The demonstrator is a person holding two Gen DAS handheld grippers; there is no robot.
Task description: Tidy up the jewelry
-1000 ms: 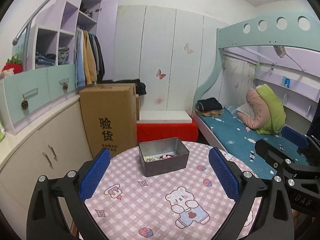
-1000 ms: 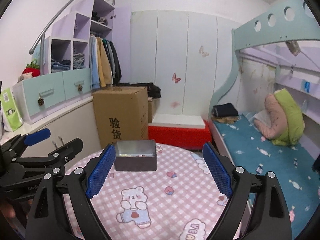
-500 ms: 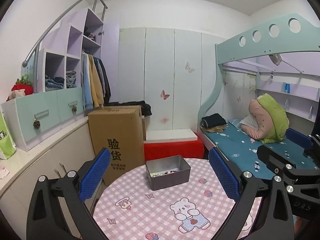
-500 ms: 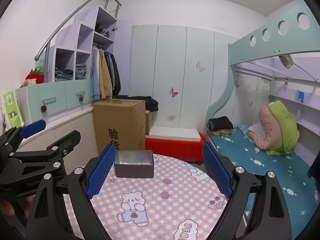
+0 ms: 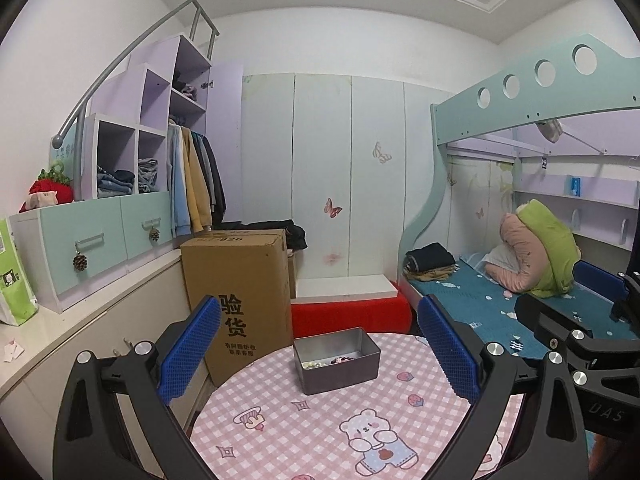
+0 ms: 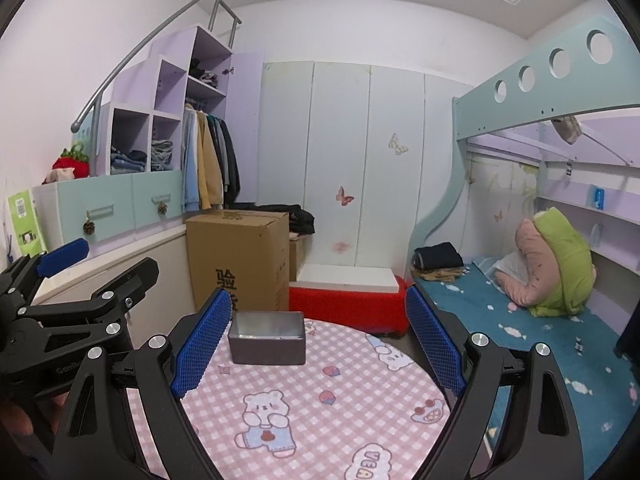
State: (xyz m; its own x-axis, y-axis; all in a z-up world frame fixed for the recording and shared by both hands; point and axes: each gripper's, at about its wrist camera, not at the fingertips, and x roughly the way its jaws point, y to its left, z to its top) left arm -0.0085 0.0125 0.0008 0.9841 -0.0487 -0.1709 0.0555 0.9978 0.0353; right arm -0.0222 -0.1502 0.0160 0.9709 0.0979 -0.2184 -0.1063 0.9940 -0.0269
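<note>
We hold our left gripper [image 5: 320,354] and right gripper [image 6: 318,338] spread wide with nothing between the fingers, above the pink checked worktop [image 5: 320,432]. Ahead, well clear, sits the grey tin [image 5: 337,360], beads and jewelry [image 5: 332,361] inside.

The cardboard box [image 5: 240,300] carries large black characters "验货" on its front, with two lines of smaller print beneath them too small to read, and digits that look like "826" on its top flap. The right gripper's [image 5: 600,368] body, seen from the left wrist, shows "DAS". The left gripper's [image 6: 60,320] body, seen from the right wrist, shows "GenR", cut off. The tablecloth [image 6: 320,400] has the letters "VEA" near its front edge.
</note>
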